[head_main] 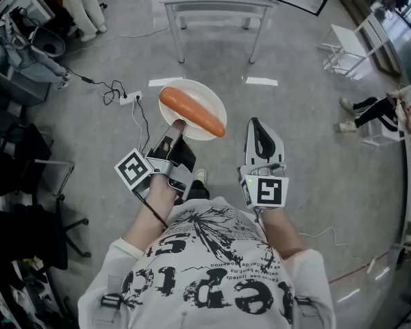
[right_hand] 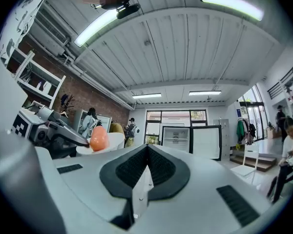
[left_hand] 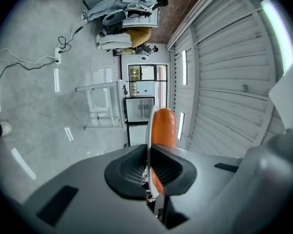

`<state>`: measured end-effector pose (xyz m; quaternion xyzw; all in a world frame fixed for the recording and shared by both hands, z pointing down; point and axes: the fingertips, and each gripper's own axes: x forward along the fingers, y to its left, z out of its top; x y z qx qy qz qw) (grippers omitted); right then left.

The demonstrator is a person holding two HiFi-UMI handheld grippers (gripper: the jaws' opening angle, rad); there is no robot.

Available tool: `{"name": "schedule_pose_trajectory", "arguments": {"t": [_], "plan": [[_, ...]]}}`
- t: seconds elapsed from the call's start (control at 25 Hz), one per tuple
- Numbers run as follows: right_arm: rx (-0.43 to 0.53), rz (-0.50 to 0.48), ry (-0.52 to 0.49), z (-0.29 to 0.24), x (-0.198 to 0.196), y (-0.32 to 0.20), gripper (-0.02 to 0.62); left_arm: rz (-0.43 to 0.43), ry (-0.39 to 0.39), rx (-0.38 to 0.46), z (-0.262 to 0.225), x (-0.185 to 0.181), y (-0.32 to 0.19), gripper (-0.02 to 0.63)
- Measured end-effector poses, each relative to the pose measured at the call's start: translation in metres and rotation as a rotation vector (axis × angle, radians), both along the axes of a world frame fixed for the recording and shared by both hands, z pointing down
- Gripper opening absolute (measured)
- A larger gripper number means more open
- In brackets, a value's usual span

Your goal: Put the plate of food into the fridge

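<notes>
A white plate carries a long orange piece of food and hangs over the floor in front of me. My left gripper is shut on the plate's near rim. In the left gripper view the plate shows edge-on between the pads, with the food just right of it. My right gripper is to the right of the plate, shut and empty. Its view shows the jaws closed, the plate and food at left. Far ahead stands the fridge, its door open.
A white table stands ahead, with a power strip and cables on the floor at left. A white chair and a seated person's legs are at right. An office chair is at left. People stand in the distance.
</notes>
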<state>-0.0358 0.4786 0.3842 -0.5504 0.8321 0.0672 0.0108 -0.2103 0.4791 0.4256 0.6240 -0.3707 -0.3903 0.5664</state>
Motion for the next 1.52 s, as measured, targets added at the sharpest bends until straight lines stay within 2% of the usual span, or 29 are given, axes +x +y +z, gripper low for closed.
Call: {"name": "schedule_pose_trajectory", "arguments": {"t": [0.16, 0.36, 0.68, 0.92, 1.24, 1.52], "plan": [[-0.005, 0.031, -0.007, -0.006, -0.022, -0.061, 0.002, 0.017, -0.013, 0.023, -0.010, -0.026, -0.064, 0.020], [0.009, 0.047, -0.009, -0.003, -0.035, -0.094, 0.002, 0.039, -0.041, 0.073, -0.014, -0.039, -0.097, 0.020], [-0.027, 0.052, -0.010, 0.003, -0.041, -0.181, 0.002, 0.035, -0.030, 0.021, -0.004, -0.050, -0.178, 0.020], [-0.019, 0.020, -0.016, 0.006, -0.013, -0.248, 0.002, 0.005, -0.034, 0.028, -0.004, -0.023, -0.235, 0.020], [0.004, -0.071, -0.022, -0.014, 0.043, -0.357, 0.002, -0.099, -0.030, 0.057, -0.025, 0.032, -0.327, 0.020], [0.007, -0.129, -0.039, -0.022, 0.092, -0.445, 0.002, -0.146, -0.017, 0.089, -0.036, 0.083, -0.401, 0.020]]}}
